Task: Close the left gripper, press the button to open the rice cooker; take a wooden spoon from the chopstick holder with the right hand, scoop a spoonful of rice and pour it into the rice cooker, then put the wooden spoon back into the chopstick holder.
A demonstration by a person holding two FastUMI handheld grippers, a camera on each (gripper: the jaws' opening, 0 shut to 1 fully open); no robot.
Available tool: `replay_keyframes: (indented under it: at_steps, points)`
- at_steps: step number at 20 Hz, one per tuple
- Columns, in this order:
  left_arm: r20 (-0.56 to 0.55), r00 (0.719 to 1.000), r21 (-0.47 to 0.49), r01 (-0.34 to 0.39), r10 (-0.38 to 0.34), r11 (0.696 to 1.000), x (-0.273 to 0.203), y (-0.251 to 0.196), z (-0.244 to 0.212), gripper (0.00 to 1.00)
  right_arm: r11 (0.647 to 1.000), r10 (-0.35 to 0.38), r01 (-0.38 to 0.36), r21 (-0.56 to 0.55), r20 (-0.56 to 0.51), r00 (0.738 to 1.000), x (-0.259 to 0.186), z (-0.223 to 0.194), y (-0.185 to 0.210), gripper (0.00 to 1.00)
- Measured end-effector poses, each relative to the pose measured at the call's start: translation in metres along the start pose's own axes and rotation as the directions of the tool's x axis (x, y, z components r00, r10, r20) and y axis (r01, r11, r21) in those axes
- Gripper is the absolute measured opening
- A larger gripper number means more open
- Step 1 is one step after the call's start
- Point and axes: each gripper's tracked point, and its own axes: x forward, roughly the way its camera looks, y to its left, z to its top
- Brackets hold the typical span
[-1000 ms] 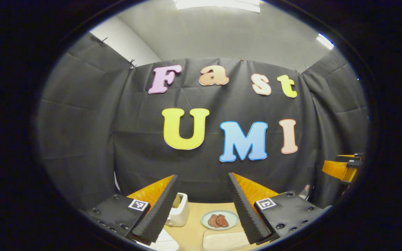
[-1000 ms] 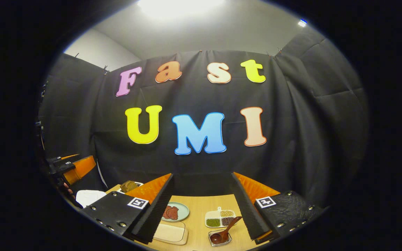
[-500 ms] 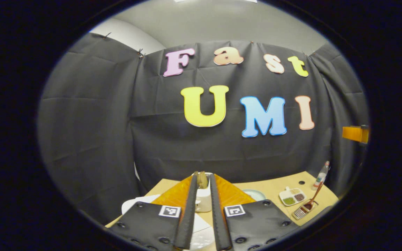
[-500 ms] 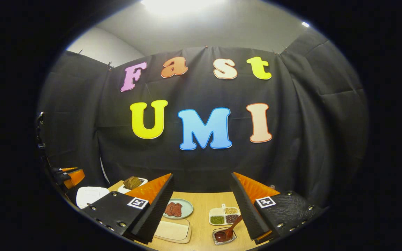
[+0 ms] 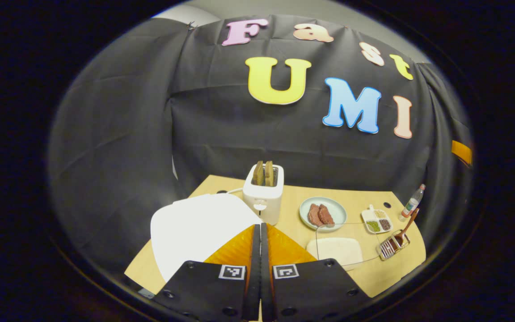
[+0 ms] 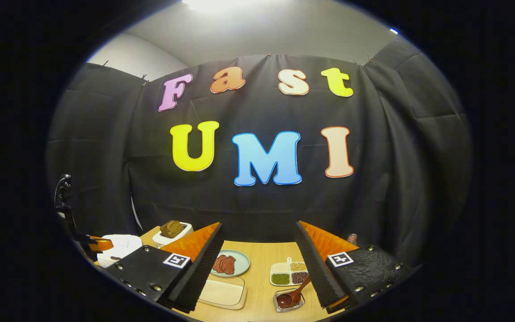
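In the left gripper view, the white rice cooker (image 5: 195,228) sits with its lid down at the table's left, just beyond and left of my left gripper (image 5: 259,227), which is shut with nothing between its fingers. The wooden spoon (image 5: 404,230) leans in the chopstick holder (image 5: 390,247) at the far right. A clear box of rice (image 5: 335,251) lies between them. My right gripper (image 6: 258,228) stands open above the table's near edge. Below it are the wooden spoon (image 6: 294,295) in its holder (image 6: 288,302) and the rice box (image 6: 221,291). The rice cooker (image 6: 121,245) shows at far left, with the left gripper (image 6: 100,244) over it.
A white toaster (image 5: 264,193) with bread stands behind the cooker. A plate of meat (image 5: 322,213), a divided dish of grains (image 5: 377,221) and a small bottle (image 5: 411,205) line the back right of the wooden table (image 5: 391,273). Black cloth walls close in behind.
My left gripper went from open to shut and tipped down over the table, bringing the rice cooker into view. The right gripper stayed open and tilted down slightly.
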Motion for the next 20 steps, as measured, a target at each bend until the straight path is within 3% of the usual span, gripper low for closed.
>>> replay_keyframes:
  at_steps: [3,7,12,15,17,19,20]
  points:
    - [-0.083,0.996,-0.021,-0.044,0.043,0.999,0.008,0.026,-0.024,0.09,1.0,-0.005,0.005,-0.005,-0.009,1.0,0.0,-0.004,-0.004,0.96]
    - [-0.128,0.991,-0.072,-0.055,0.046,0.996,0.016,0.04,-0.04,0.09,1.0,-0.013,0.012,-0.007,-0.02,1.0,-0.001,-0.008,-0.008,0.96]
    - [-0.215,0.976,-0.053,-0.057,0.045,0.997,0.031,0.039,-0.075,0.09,1.0,-0.023,0.023,-0.02,-0.021,1.0,-0.004,-0.007,-0.013,0.96]
    - [-0.21,0.977,-0.043,-0.058,0.048,0.997,0.028,0.04,-0.07,0.09,0.999,-0.036,0.035,-0.018,-0.027,0.999,-0.005,-0.01,-0.017,0.96]
    - [-0.137,0.987,-0.007,-0.082,0.08,0.997,0.02,0.044,-0.044,0.1,0.999,-0.041,0.041,-0.013,-0.027,0.999,-0.008,-0.009,-0.02,0.96]
    - [0.039,0.99,0.044,-0.139,0.137,0.989,0.005,0.046,0.009,0.1,0.999,-0.05,0.049,-0.012,-0.023,0.999,-0.009,-0.009,-0.023,0.96]
    - [0.152,0.974,0.066,-0.179,0.167,0.982,-0.002,0.049,0.043,0.22,0.999,-0.051,0.051,-0.009,-0.025,0.998,-0.008,-0.01,-0.023,0.96]
